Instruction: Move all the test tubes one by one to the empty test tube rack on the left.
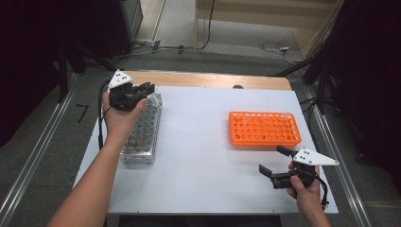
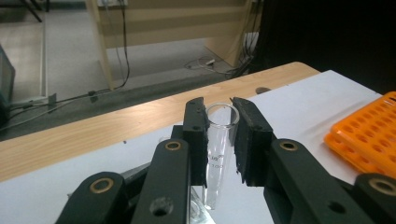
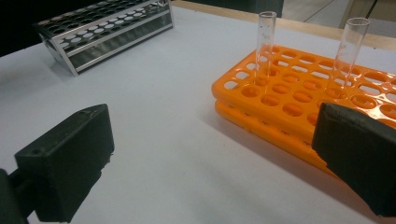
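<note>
My left gripper (image 1: 143, 90) is over the far end of the metal tube rack (image 1: 138, 158), shut on a clear glass test tube (image 2: 218, 154). The tube stands upright between the black pads (image 2: 196, 135), its open mouth just above them. My right gripper (image 1: 270, 159) rests low near the table's front right, jaws wide open with nothing between them, just in front of the orange tube rack (image 1: 265, 142). In the right gripper view, my right gripper (image 3: 210, 126) faces the orange rack (image 3: 261, 123), where two glass tubes (image 3: 265, 42) (image 3: 348, 46) stand upright.
The metal rack (image 3: 116, 46) lies along the left side of the white table (image 1: 198, 142). A wooden strip (image 1: 213, 80) runs along the far edge. Dark equipment and cables stand on the floor beyond.
</note>
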Tool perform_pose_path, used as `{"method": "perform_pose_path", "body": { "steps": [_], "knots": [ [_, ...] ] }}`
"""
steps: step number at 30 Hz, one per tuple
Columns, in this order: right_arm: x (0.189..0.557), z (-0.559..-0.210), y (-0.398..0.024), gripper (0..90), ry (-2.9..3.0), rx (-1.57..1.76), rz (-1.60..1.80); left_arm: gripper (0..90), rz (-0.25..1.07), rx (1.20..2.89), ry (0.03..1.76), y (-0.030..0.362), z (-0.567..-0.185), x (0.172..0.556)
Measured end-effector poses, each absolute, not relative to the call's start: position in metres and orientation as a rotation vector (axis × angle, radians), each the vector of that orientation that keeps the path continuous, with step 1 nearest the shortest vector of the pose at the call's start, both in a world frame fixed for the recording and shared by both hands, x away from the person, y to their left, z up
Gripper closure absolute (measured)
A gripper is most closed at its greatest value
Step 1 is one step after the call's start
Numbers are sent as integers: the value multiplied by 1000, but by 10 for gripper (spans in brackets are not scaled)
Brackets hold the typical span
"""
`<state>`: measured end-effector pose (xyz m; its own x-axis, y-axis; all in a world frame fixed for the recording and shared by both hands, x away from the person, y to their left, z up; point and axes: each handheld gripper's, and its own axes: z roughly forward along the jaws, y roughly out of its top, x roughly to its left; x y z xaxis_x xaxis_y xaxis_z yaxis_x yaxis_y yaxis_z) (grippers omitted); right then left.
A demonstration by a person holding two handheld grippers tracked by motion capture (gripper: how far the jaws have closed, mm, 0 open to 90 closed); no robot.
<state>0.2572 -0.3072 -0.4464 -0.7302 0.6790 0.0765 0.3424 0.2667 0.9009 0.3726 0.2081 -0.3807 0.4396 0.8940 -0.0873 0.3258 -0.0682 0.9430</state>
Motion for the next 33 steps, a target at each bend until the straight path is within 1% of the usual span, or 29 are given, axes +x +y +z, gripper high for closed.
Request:
{"method": "perform_pose_path", "body": {
  "steps": [11, 20, 33],
  "knots": [
    [258, -447, -308, 0, 2214, 939, 1452, 762, 715, 1628, 1124, 208, -383, 389],
    [258, -447, -310, 0, 2210, 944, 1458, 762, 763, 1663, 1152, 200, -394, 400],
    [258, -447, -309, 0, 2209, 945, 1457, 762, 799, 1724, 1184, 192, -411, 403]
  ]
}}
